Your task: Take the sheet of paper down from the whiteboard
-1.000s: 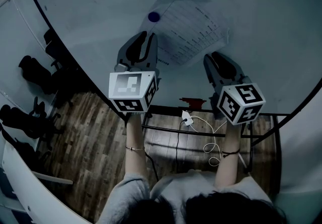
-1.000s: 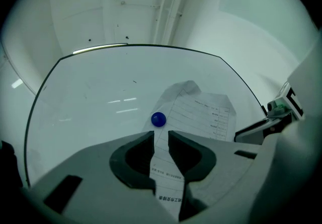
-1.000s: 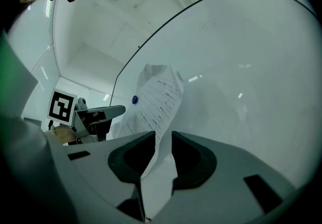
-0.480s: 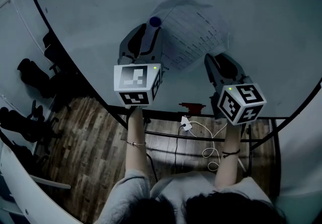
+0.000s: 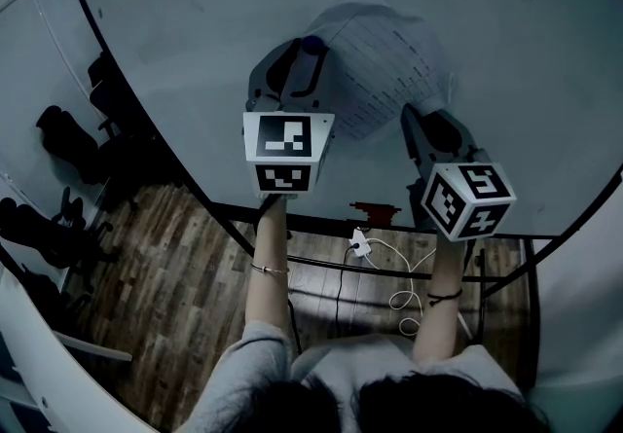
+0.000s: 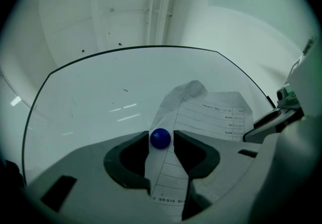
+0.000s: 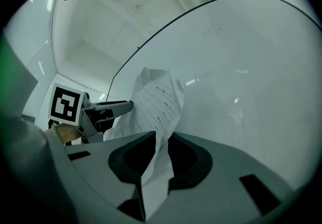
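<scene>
at the bottom of the head view are the person's dark hair and grey shoulders, and two bare forearms [image 5: 270, 256] reach up from them. each hand carries a gripper topped by a cube with square markers, the left cube [image 5: 285, 151] higher than the right cube [image 5: 467, 199].

the right gripper [image 7: 162, 137] has its jaws pressed together on the lower edge of the sheet of paper [image 7: 156, 102]. the sheet runs down between the two dark pads and hangs out below them.

the left gripper [image 6: 161, 140] has its jaws spread wide. a blue magnet [image 6: 160, 138] sits right between the fingertips, with a thin gap showing on each side of it. a strip of the paper lies behind the magnet and passes down between the jaws.

the sheet is crumpled and printed with a ruled table. it is still up on the whiteboard [image 5: 195, 22], pinned near its upper left corner by the magnet, while the rest bulges off the board toward the right gripper.

past the whiteboard's dark lower frame lies a wooden floor [image 5: 175, 266] with a white cable [image 5: 399, 270] coiled on it. dark chairs [image 5: 68, 144] stand at the left.
</scene>
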The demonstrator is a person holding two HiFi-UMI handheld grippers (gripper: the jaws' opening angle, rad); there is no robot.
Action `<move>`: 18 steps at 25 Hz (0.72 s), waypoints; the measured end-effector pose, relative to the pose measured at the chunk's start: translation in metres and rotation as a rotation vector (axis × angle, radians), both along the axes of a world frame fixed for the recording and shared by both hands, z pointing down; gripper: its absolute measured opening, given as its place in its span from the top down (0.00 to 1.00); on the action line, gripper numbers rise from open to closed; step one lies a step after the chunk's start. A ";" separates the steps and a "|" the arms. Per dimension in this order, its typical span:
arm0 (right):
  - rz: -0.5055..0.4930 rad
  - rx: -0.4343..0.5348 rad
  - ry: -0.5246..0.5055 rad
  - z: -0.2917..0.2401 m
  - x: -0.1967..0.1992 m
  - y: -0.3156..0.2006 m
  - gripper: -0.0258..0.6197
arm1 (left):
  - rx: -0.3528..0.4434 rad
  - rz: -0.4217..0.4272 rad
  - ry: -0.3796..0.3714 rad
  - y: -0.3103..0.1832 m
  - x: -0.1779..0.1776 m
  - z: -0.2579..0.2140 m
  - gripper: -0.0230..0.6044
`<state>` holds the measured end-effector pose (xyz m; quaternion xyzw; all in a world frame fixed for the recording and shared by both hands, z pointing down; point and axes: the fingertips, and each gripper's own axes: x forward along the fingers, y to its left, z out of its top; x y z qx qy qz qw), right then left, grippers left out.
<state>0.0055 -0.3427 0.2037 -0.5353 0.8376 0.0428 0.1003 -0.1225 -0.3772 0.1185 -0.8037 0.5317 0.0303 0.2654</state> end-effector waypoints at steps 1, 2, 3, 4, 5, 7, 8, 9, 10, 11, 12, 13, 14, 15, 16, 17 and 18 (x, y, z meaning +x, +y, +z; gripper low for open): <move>0.003 0.001 -0.003 -0.001 0.000 0.000 0.85 | 0.001 -0.002 -0.001 -0.001 0.001 0.000 0.75; 0.005 0.002 -0.003 -0.001 0.000 0.000 0.86 | 0.001 -0.006 -0.004 -0.001 0.001 0.000 0.75; 0.008 0.003 0.000 -0.001 0.000 -0.001 0.88 | 0.001 -0.012 -0.006 -0.001 0.001 0.000 0.75; 0.011 0.004 0.003 -0.001 0.000 -0.001 0.90 | 0.001 -0.018 -0.006 -0.002 0.000 0.000 0.75; 0.014 0.005 0.004 -0.002 -0.001 -0.001 0.91 | 0.001 -0.024 -0.006 -0.002 0.000 0.000 0.75; 0.017 0.009 -0.001 -0.002 0.000 -0.001 0.94 | 0.000 -0.031 -0.002 -0.003 -0.002 0.000 0.75; 0.018 0.010 -0.005 -0.002 0.000 -0.001 0.95 | 0.000 -0.031 0.000 -0.003 -0.002 0.000 0.75; 0.021 0.011 -0.009 -0.002 0.000 -0.002 0.95 | 0.000 -0.030 0.001 -0.003 -0.002 0.000 0.75; 0.024 0.010 -0.013 -0.002 0.001 -0.002 0.96 | 0.003 -0.032 -0.002 -0.003 -0.002 0.000 0.75; 0.026 0.009 -0.015 -0.002 0.001 -0.002 0.96 | 0.006 -0.036 -0.006 -0.003 -0.002 0.000 0.76; 0.027 0.007 -0.017 -0.002 0.001 -0.003 0.96 | 0.008 -0.040 -0.009 -0.003 -0.002 0.000 0.76; 0.028 0.004 -0.016 -0.001 0.001 -0.004 0.96 | 0.009 -0.042 -0.010 -0.004 -0.002 0.000 0.76; 0.029 0.002 -0.014 -0.001 0.001 -0.004 0.96 | 0.008 -0.041 -0.010 -0.004 -0.002 0.000 0.76; 0.030 -0.001 -0.012 0.000 0.001 -0.004 0.96 | 0.008 -0.039 -0.009 -0.004 -0.002 -0.001 0.76; 0.030 -0.002 -0.012 0.000 0.001 -0.005 0.96 | 0.007 -0.037 -0.009 -0.004 -0.002 -0.001 0.76; 0.028 -0.005 -0.011 0.001 0.001 -0.005 0.96 | 0.007 -0.035 -0.007 -0.004 -0.002 -0.002 0.76; 0.025 -0.008 -0.010 0.002 0.001 -0.005 0.96 | 0.007 -0.033 -0.003 -0.004 -0.002 -0.002 0.76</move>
